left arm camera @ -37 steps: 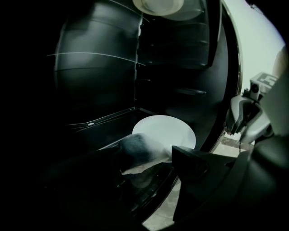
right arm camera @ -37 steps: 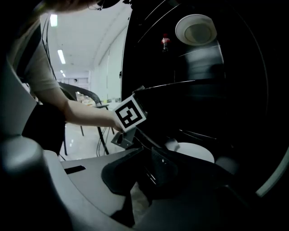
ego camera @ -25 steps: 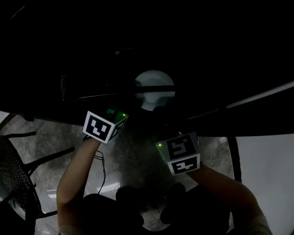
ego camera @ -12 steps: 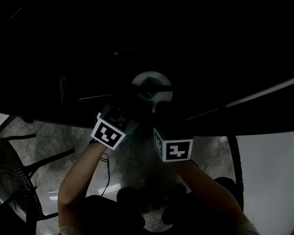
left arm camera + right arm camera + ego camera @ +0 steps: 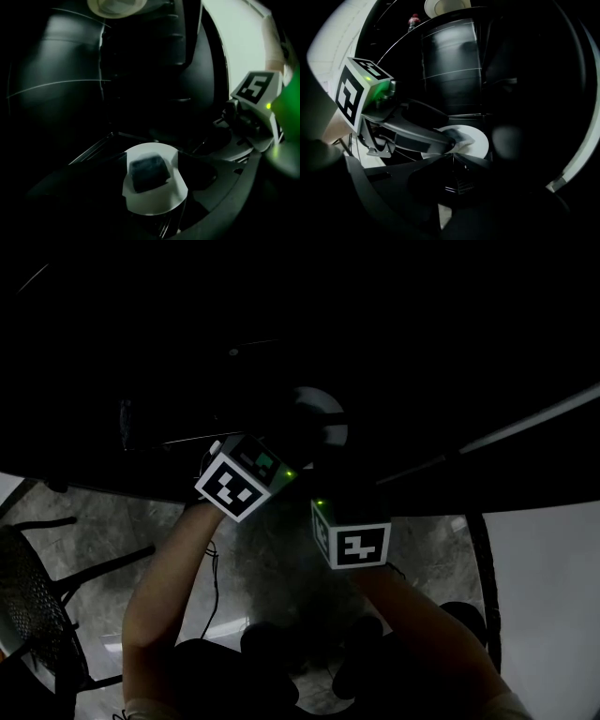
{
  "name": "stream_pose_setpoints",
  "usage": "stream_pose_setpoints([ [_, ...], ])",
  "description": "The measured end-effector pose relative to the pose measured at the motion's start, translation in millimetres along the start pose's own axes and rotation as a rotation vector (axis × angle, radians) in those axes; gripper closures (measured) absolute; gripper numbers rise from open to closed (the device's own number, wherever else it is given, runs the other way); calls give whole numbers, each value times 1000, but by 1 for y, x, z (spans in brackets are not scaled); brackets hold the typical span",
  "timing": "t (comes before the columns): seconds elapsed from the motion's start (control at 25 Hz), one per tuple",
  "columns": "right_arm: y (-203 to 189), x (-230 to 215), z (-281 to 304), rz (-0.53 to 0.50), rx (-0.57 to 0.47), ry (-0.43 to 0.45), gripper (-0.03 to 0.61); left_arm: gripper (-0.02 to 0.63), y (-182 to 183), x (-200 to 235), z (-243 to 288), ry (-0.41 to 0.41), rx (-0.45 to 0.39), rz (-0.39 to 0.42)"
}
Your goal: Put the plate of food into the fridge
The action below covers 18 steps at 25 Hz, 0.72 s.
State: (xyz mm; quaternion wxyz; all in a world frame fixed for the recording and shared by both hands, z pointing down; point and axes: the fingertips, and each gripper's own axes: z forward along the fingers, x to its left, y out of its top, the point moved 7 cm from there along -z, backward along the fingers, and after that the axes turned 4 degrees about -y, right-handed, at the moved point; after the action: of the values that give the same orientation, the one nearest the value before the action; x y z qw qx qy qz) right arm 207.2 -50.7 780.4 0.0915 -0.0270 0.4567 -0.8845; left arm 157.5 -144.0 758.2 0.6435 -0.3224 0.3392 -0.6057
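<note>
Though light is poor, the plate reads white and round, bearing one dark food block; left gripper spread around it, right gripper closed at its rim.

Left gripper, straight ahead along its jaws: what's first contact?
Likely the dark food piece on the white plate, centred ahead of the left gripper; depth unclear in this dark.

Left claw jaws apart, right claw closed
</note>
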Motion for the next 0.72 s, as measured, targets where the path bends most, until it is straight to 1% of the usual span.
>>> stream_pose_setpoints([
  [0.16, -1, -1, -2, 18, -9, 23, 555, 267, 0, 0, 4, 14, 15, 16],
  [0.24, -1, 0, -3, 29, -11, 35, 555, 267, -4, -1, 2, 29, 23, 47],
  [0.32, -2, 1, -2, 39, -16, 46, 555, 267, -7, -5, -7, 57, 5, 70],
  [0.4, -2, 0, -1, 32, -19, 52, 555, 267, -8, -11, -17, 71, -33, 83],
  [0.48, -2, 0, 1, 33, -21, 61, 555, 267, -9, -20, -26, 72, -42, 128],
  [0.56, 0, -1, 2, 52, -33, 77, 555, 267, -14, -28, -32, 56, -19, 183],
  [0.64, 5, -1, -2, 67, -76, 91, 554, 267, -21, -34, -31, 35, 12, 216],
  [0.72, 10, 3, -10, 45, -123, 106, 554, 267, -27, -38, -25, 37, 41, 247],
])
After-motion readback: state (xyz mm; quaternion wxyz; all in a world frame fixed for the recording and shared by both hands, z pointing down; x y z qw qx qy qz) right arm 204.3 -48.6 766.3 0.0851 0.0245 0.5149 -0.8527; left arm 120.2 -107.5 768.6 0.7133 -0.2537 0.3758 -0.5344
